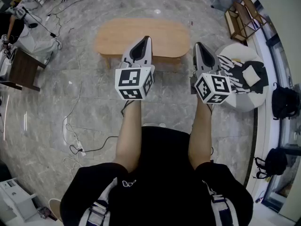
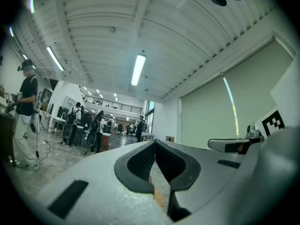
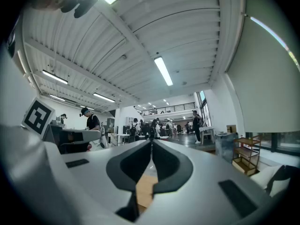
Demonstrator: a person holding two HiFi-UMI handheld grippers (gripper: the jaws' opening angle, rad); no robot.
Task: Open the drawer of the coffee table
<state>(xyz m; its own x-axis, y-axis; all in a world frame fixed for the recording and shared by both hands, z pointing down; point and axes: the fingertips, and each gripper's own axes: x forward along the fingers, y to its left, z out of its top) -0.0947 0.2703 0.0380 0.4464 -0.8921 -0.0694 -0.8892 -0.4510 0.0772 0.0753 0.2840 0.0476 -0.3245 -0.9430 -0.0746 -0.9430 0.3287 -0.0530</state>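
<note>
Head view, looking steeply down. The coffee table (image 1: 141,36), a low oblong piece with a light wooden top, stood on the grey marble floor (image 1: 94,107) at the far middle of the scene; its drawer could not be made out from above. The left gripper (image 1: 146,39) and the right gripper (image 1: 198,45) were held level, side by side, both aimed at the table. The tip of the left one lay over the table's near edge in this view, and the tip of the right one lay just beside the table's right end; contact could not be judged. In each gripper view the two dark jaws were pressed together at their tips with nothing between them, and a sliver of the wooden top showed below. To the right stood a round white seat (image 1: 244,105) bearing a black-and-white cloth (image 1: 230,69); a dark side table (image 1: 23,69) stood at the left, and cables (image 1: 75,140) trailed over the near floor.
</note>
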